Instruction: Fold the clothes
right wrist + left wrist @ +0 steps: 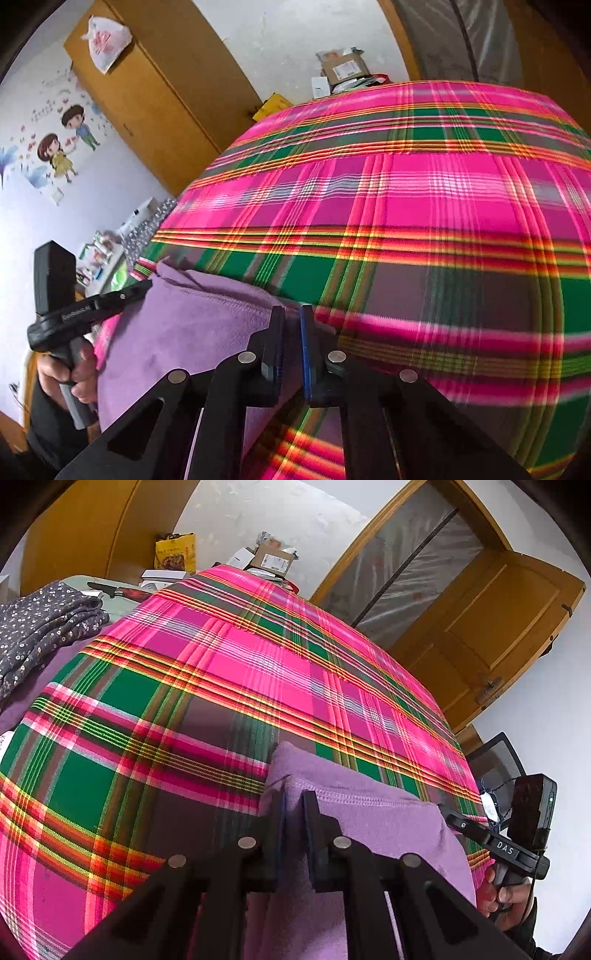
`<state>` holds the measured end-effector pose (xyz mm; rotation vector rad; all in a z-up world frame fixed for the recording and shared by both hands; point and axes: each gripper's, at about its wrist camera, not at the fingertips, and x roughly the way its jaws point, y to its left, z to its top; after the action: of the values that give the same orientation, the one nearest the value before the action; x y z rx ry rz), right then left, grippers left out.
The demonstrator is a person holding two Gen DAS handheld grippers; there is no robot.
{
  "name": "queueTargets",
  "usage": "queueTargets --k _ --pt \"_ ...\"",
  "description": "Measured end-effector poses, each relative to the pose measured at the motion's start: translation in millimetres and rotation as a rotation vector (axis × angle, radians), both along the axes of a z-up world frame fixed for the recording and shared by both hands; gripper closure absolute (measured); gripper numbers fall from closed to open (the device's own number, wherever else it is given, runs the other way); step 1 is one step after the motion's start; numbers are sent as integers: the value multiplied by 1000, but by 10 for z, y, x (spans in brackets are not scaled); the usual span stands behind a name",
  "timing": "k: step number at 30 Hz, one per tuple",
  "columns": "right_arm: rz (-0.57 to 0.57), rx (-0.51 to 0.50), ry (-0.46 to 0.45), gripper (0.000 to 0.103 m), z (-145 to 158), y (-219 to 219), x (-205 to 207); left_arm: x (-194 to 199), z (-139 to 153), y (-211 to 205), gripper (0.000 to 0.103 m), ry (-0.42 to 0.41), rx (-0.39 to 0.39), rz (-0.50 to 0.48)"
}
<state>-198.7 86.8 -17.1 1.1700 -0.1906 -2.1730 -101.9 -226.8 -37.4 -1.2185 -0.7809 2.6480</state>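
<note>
On the bed, left wrist view: the plaid sheet [229,672] covers almost the whole surface, and a purple garment [373,823] lies at its near edge, right under the camera.
Left claw: the left gripper [293,805] has its jaws drawn nearly together on a raised fold at the garment's hemmed edge; purple cloth stands between the fingers, so it is pinching the garment.
Garment and left claw: the stitched hem runs away to the right from the pinch, toward the right gripper [452,818], whose tip sits at the garment's far end of that edge.
Other clothes: a dark flowered garment [40,627] lies bunched at the far left of the bed, not neatly folded.
On the bed, right wrist view: the same purple garment [184,332] lies to the left of the right gripper [293,321], spread over the sheet [443,206].
Right claw: the jaws are pressed close, with only a narrow gap; the garment's corner reaches them, but whether cloth is truly caught I cannot tell.
Left claw seen from here: the left gripper [142,288] meets the garment's other top corner.
Progress: early, by my reading; both ends of one edge are taken up, and the fold itself is not yet made. The flowered garment also looks left to do.
</note>
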Motion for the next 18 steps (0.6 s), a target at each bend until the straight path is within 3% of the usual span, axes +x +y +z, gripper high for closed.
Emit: queueTargets --k 4,9,18 --pt "20 20 92 95 208 7 191 108 136 114 91 45 -89 -5" --pt "78 46 178 92 356 -111 479 263 254 171 91 81 -143 8" --pt "120 112 154 92 207 -502 324 626 337 346 91 123 -227 24"
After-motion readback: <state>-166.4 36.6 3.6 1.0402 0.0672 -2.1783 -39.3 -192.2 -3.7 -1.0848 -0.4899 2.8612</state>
